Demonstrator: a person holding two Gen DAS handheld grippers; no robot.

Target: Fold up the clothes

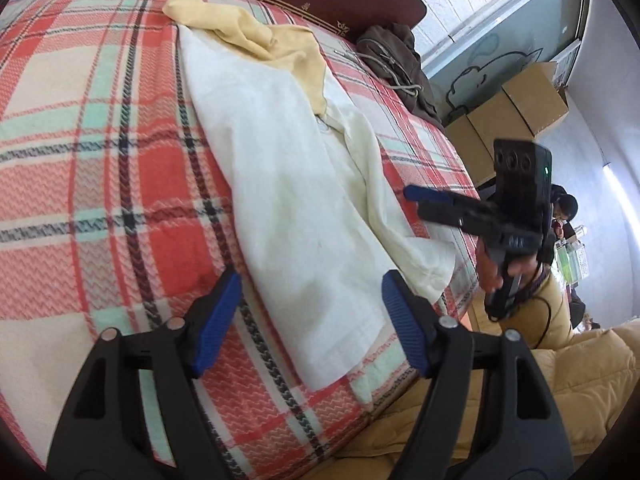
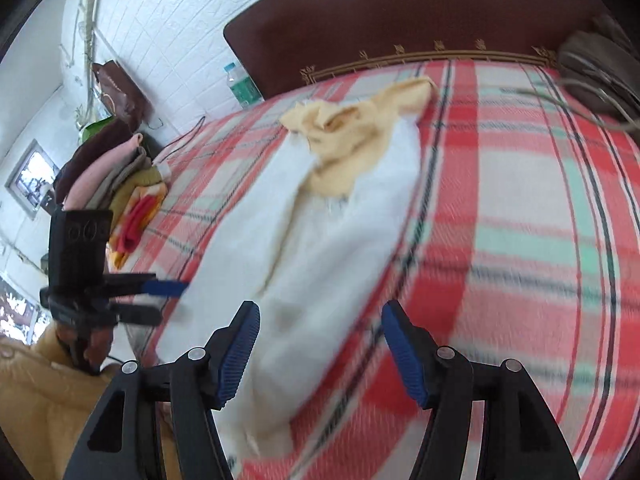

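A white garment (image 1: 296,200) with a yellow upper part (image 1: 256,36) lies folded lengthwise on the red plaid bed cover (image 1: 100,140). My left gripper (image 1: 312,320) is open and empty just above the garment's near hem. My right gripper (image 1: 416,200) shows in the left wrist view beside the garment's right edge, with a gap between its fingers. In the right wrist view the right gripper (image 2: 316,352) is open and empty above the white garment (image 2: 320,248); the yellow part (image 2: 352,136) lies at the far end. The left gripper (image 2: 160,300) hovers at the garment's left edge.
A dark brown garment with cords (image 1: 396,64) lies at the bed's far right corner. A stack of folded clothes (image 2: 116,184) sits on the bed's left side. The maroon headboard (image 2: 400,20) is behind. Cardboard boxes (image 1: 512,112) stand beside the bed.
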